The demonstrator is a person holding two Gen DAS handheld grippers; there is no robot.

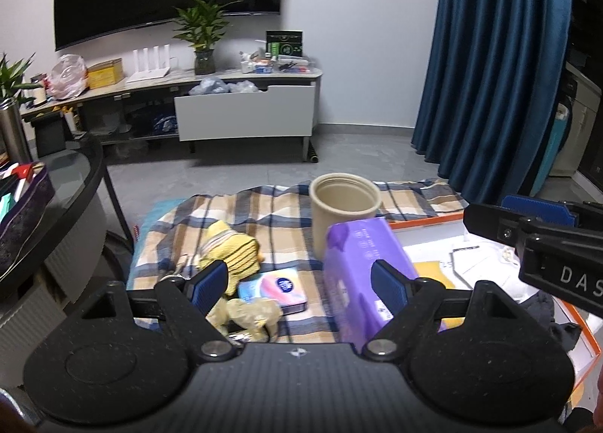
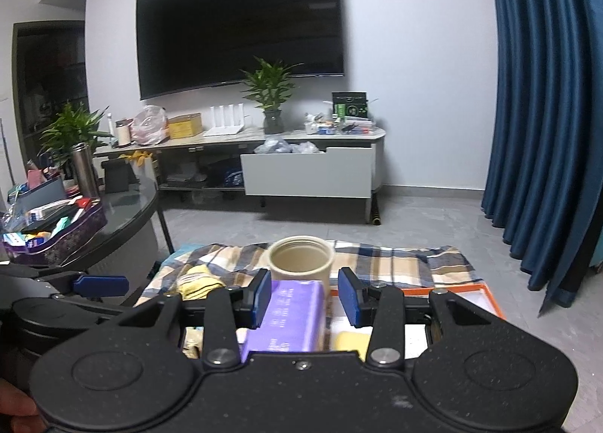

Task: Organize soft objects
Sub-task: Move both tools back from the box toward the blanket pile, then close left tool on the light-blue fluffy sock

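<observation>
On a plaid cloth [image 1: 271,221] lie a yellow folded towel [image 1: 230,244], a pink-and-blue tissue pack [image 1: 273,291], a crumpled beige bag [image 1: 248,314], a purple tissue pack [image 1: 361,267] and a beige cup [image 1: 345,206]. My left gripper [image 1: 301,282] is open above the cloth, with the small tissue pack between its fingers and the purple pack by its right finger. My right gripper [image 2: 305,297] is open and hovers over the purple pack [image 2: 290,316], with the cup [image 2: 301,257] beyond. The right gripper also shows at the right of the left wrist view [image 1: 535,229].
An orange-rimmed white tray [image 1: 582,338] with papers and a dark cloth sits right of the plaid cloth. A round glass table [image 2: 124,221] with a purple basket of items stands at left. A TV stand with an open drawer [image 1: 245,112] and blue curtains [image 1: 490,67] lie beyond.
</observation>
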